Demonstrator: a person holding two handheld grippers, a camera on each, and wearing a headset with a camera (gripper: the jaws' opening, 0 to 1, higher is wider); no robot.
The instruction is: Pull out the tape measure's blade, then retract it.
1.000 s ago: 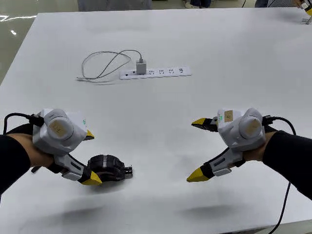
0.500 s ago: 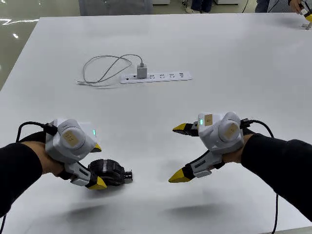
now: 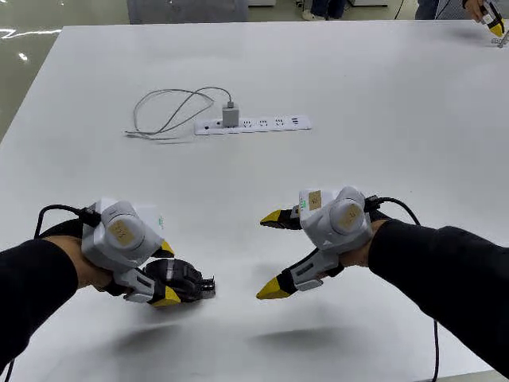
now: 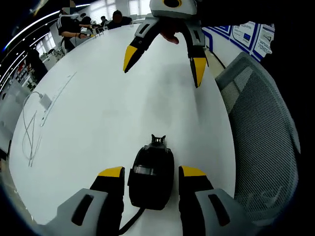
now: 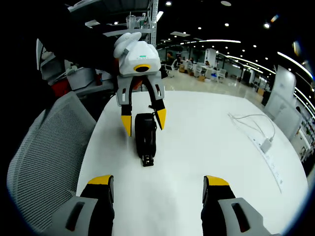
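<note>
One black tape measure [image 4: 151, 174] lies on its side on the table between the left gripper's [image 4: 152, 172] jaws. Its mouth points out past the yellow tips. The jaws are partly open and sit close on either flank, and a thin sliver of white shows on each side, so they do not look clamped. Only the blade's end hook [image 4: 157, 139] shows at the mouth, and it is too small to make out in detail. A thin black cord trails from the case's rear, back between the jaws, and is cut off at the picture's edge.

There are two grippers. The right gripper [image 3: 272, 252] faces the left one, well ahead of its tips. Its jaws are spread wide and hold nothing, and the tape measure's mouth lies ahead of them, roughly on their centre line.

Further out, off to the side of both pairs of jaws, there is one white power strip [image 3: 253, 122]. One charger [image 3: 230, 114] is plugged into it, with one looped cable [image 3: 167, 111].

The table [image 3: 358, 95] is broad, white and matt. A grey mesh chair [image 5: 44, 147] stands at its near edge. Around it is a large hall with rows of ceiling lights and more tables, where distant people are too blurred to count.
</note>
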